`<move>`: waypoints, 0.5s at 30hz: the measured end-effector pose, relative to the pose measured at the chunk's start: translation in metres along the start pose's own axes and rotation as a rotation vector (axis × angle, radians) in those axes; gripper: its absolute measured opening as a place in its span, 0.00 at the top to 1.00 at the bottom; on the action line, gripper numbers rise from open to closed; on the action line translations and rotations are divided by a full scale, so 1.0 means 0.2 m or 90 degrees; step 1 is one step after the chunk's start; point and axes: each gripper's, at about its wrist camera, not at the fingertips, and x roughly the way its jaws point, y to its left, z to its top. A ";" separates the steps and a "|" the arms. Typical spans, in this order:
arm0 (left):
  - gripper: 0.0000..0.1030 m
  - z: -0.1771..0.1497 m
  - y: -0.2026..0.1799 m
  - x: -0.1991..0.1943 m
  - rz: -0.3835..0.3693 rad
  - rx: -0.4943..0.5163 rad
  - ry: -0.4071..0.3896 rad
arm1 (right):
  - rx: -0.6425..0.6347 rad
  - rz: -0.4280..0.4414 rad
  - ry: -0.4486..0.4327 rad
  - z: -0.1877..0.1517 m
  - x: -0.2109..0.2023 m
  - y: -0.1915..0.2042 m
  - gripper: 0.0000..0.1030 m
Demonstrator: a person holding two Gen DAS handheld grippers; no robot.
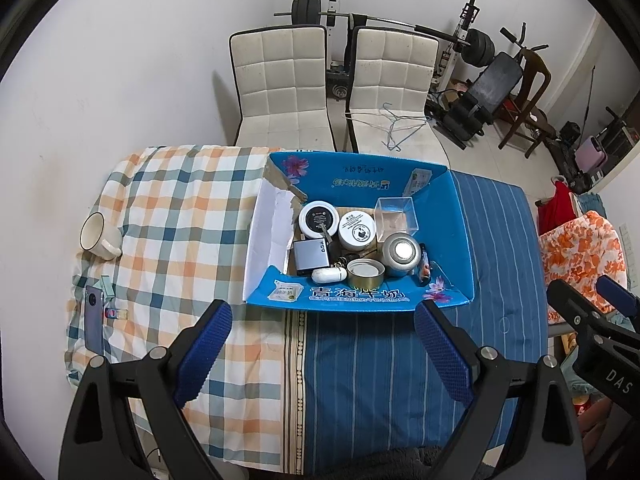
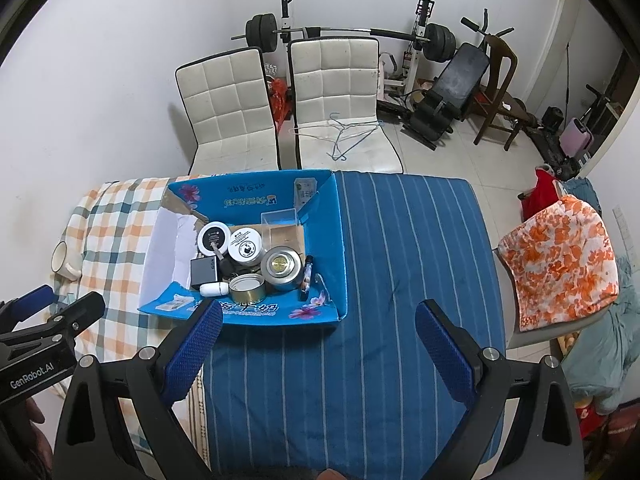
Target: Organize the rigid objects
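Observation:
A blue cardboard box [image 1: 460, 236] [image 2: 328, 248] sits on the table and holds several items: two white round jars [image 1: 357, 230], a silver tin [image 1: 401, 254], a gold-rimmed lid [image 1: 365, 274], a grey charger [image 1: 310, 256], a white earbud case [image 1: 328, 275] and a clear plastic box [image 1: 396, 214]. A white mug [image 1: 98, 236] [image 2: 64, 260], a phone [image 1: 94, 318], a mint eraser [image 1: 107, 285] and a small bottle [image 1: 116, 313] lie at the table's left. My left gripper [image 1: 322, 350] is open and empty, in front of the box. My right gripper [image 2: 318, 352] is open and empty over the blue cloth.
Table covered by a plaid cloth [image 1: 176, 208] at left and a blue striped cloth [image 2: 400, 280] at right. Two white chairs [image 1: 280, 80] [image 2: 336, 92] stand behind the table, with weight equipment [image 2: 360, 36] beyond. A chair with orange floral fabric [image 2: 560, 264] stands right.

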 end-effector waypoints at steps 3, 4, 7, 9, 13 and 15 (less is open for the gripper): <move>0.09 -0.01 0.00 0.01 0.002 0.000 0.000 | 0.000 0.000 0.001 0.00 0.00 0.00 0.04; 0.09 -0.01 0.00 0.01 0.002 0.000 0.000 | 0.000 0.001 0.001 0.00 0.00 0.00 0.04; 0.09 -0.01 0.00 0.01 0.003 -0.002 0.000 | -0.001 0.001 0.002 0.00 0.00 0.00 0.04; 0.09 -0.01 0.00 0.02 0.003 -0.002 0.001 | 0.000 0.000 0.002 0.00 0.01 0.00 0.04; 0.09 -0.01 -0.01 0.02 0.004 -0.002 0.003 | -0.001 0.001 0.003 0.00 0.01 0.00 0.04; 0.09 -0.01 0.00 0.02 0.004 -0.003 0.001 | -0.001 0.002 0.004 0.00 0.01 0.00 0.04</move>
